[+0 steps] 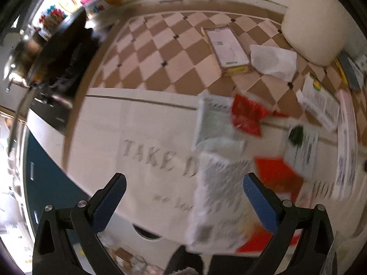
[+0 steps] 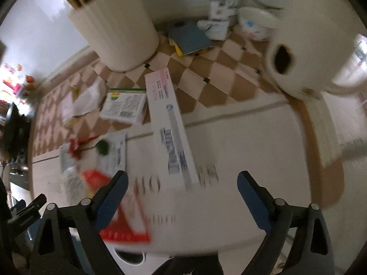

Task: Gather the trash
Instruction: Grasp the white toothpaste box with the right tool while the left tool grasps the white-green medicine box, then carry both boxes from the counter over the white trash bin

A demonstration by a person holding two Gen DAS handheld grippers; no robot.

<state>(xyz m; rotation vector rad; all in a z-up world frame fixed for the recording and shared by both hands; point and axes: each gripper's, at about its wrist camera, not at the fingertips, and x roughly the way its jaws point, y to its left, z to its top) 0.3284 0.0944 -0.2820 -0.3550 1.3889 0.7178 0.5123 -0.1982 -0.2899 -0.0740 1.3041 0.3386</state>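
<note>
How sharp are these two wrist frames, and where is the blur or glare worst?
Left wrist view: motion blur smears the white wrapper between the open left gripper fingers; far tiles stay sharper. Right wrist view: the long white box and red packet near the open right gripper are streaked, with window glare at the right edge. Both show fisheye bending.

Left gripper [image 1: 184, 191] hangs with jaws spread wide, blue-padded fingers [image 1: 109, 202] angling toward 11 and 1 o'clock, nothing between them. Right gripper [image 2: 182, 189] mirrors it, fingers [image 2: 252, 200] parted wide; the left gripper's tip shows at 8 o'clock.
</note>
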